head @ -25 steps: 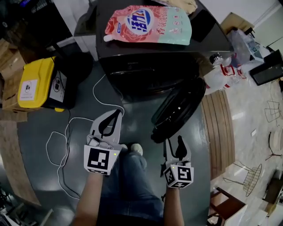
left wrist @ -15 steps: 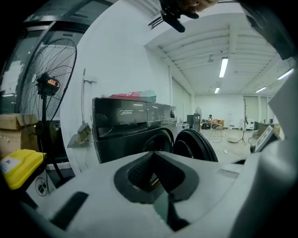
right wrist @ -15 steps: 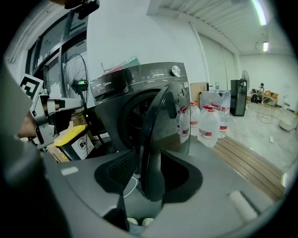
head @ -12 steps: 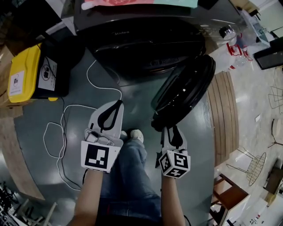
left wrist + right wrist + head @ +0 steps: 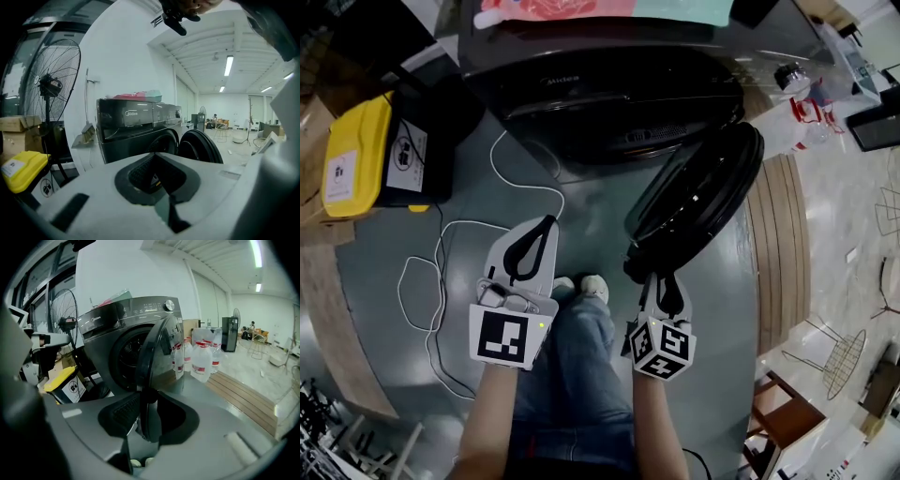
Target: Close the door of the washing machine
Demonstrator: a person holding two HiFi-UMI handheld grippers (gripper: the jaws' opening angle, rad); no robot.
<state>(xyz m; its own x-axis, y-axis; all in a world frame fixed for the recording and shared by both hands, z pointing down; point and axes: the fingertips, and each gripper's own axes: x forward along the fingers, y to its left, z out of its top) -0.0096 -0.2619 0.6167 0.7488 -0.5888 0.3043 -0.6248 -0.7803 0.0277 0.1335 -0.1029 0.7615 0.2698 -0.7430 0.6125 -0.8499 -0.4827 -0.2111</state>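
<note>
A dark grey washing machine (image 5: 609, 84) stands ahead with its round door (image 5: 698, 202) swung open to the right. My right gripper (image 5: 661, 279) is at the door's lower near edge. In the right gripper view the door's rim (image 5: 157, 362) stands upright between the jaws of the right gripper (image 5: 150, 401). The jaws are closing and a gap still shows on the rim's right side. My left gripper (image 5: 539, 230) hangs to the left over the floor, tips together and empty. From the left gripper (image 5: 157, 159) I see the machine (image 5: 136, 126) and the door (image 5: 201, 147) farther off.
A yellow box (image 5: 356, 155) sits left of the machine, with a white cable (image 5: 441, 272) looping over the floor. A detergent pouch (image 5: 581, 7) lies on the machine's top. Water bottles (image 5: 201, 359) and wooden boards (image 5: 778, 244) are to the right. A fan (image 5: 51, 86) stands at the left.
Both grippers have sunk lower. The right gripper has come up to the door's near edge and its jaws have narrowed around the rim. The left gripper stays shut.
</note>
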